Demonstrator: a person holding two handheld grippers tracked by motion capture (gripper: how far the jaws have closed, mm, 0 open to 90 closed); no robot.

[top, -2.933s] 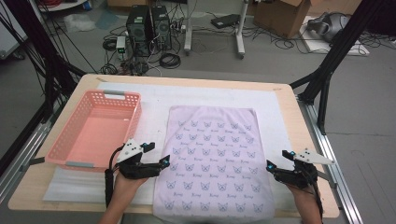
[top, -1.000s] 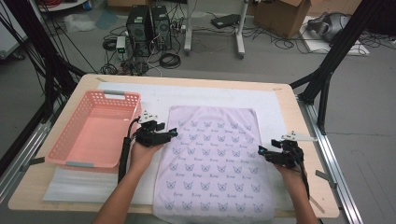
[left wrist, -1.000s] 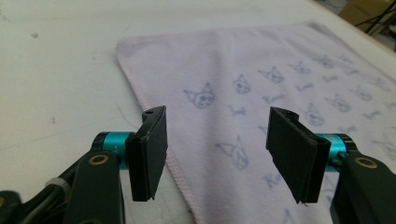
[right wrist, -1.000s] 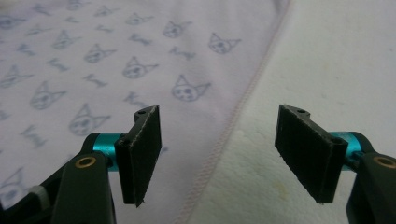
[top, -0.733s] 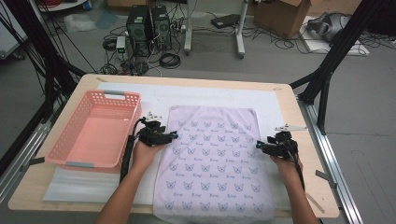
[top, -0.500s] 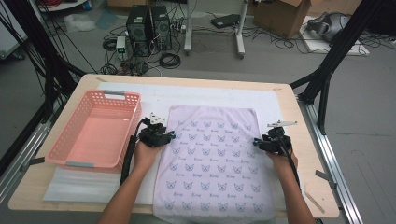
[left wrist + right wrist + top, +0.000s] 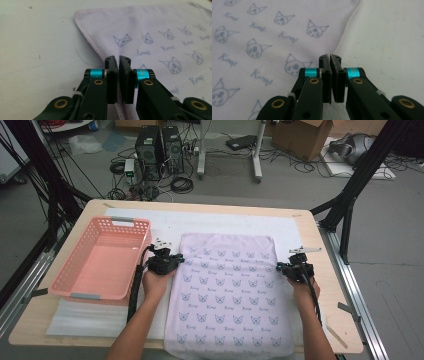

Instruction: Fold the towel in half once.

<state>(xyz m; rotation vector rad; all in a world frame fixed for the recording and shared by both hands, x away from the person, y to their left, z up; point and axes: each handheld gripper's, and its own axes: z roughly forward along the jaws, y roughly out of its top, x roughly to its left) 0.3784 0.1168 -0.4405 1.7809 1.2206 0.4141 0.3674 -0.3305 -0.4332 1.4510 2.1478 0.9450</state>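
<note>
A: On the white mat of the table (image 7: 320, 320), my towel (image 7: 227, 295) lies flat beside the pink basket (image 7: 100, 262). How will it handle?

B: Judged light, soft and limp; it should drape and sag. My left gripper (image 7: 118, 65) is clamped on its left hem, my right gripper (image 7: 330, 62) on its right hem. The stitched hems near the far corners look like the firmest hold.
</note>
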